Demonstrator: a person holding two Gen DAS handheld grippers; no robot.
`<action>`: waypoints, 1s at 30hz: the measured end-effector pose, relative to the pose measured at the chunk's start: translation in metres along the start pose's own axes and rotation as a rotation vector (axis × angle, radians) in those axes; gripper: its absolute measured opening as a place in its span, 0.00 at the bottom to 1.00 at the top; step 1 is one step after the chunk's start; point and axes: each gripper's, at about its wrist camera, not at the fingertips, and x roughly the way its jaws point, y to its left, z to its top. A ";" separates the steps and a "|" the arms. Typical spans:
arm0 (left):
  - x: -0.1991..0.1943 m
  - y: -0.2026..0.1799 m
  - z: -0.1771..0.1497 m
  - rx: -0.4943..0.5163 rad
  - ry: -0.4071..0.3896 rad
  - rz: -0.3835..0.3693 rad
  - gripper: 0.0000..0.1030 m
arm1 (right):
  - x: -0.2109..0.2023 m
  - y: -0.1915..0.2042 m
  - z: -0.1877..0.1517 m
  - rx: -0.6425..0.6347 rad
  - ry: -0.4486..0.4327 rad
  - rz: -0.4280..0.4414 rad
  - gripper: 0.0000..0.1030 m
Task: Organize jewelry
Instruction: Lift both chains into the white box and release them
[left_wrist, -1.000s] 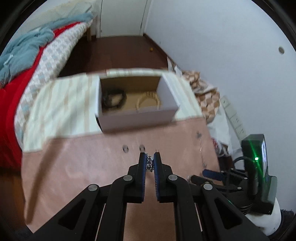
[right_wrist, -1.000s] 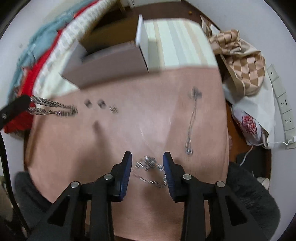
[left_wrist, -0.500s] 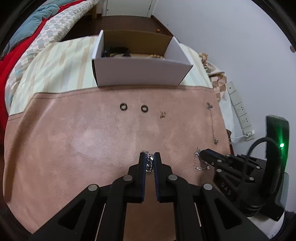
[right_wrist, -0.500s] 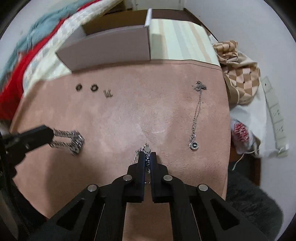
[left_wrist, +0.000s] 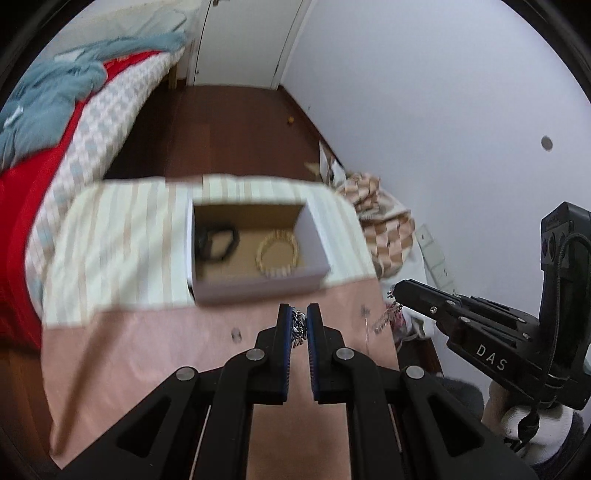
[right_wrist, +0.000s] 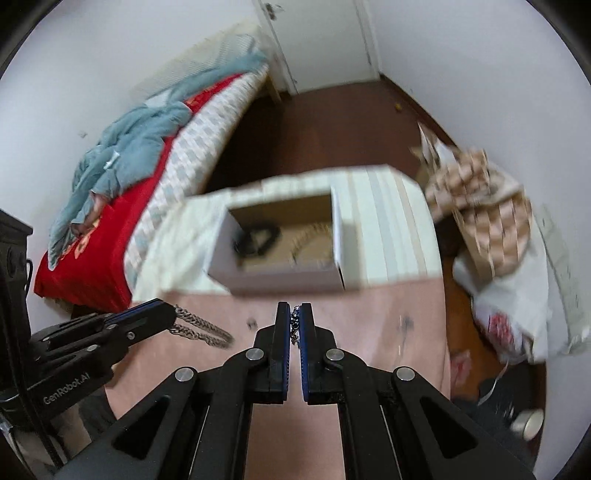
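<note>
My left gripper (left_wrist: 299, 314) is shut on a thick silver chain (left_wrist: 297, 326), which also hangs from it in the right wrist view (right_wrist: 201, 330). My right gripper (right_wrist: 294, 312) is shut on a thin silver chain (right_wrist: 294, 325); its tip also shows in the left wrist view (left_wrist: 397, 295). Both are lifted above the pink mat (left_wrist: 147, 343), just short of the white cardboard box (left_wrist: 258, 288). The box holds a black bracelet (left_wrist: 216, 243) and a beaded gold bracelet (left_wrist: 277, 254).
The box stands on a striped cream cloth (left_wrist: 110, 251). Small rings (left_wrist: 235, 335) and a thin necklace (right_wrist: 404, 325) lie on the mat, blurred. A bed with red and blue covers (right_wrist: 122, 173) is at the left, bags (right_wrist: 480, 206) at the right.
The right gripper closed on the thin chain and lifted it off the mat. Both grippers have risen and moved toward the box with their chains.
</note>
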 end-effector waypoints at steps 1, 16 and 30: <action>0.001 0.001 0.012 0.006 -0.007 0.003 0.05 | 0.002 0.002 0.010 -0.009 -0.003 0.001 0.04; 0.097 0.047 0.079 -0.061 0.154 0.030 0.06 | 0.125 -0.010 0.091 -0.017 0.148 0.004 0.04; 0.095 0.073 0.083 -0.063 0.090 0.311 1.00 | 0.151 -0.033 0.090 0.060 0.258 0.019 0.65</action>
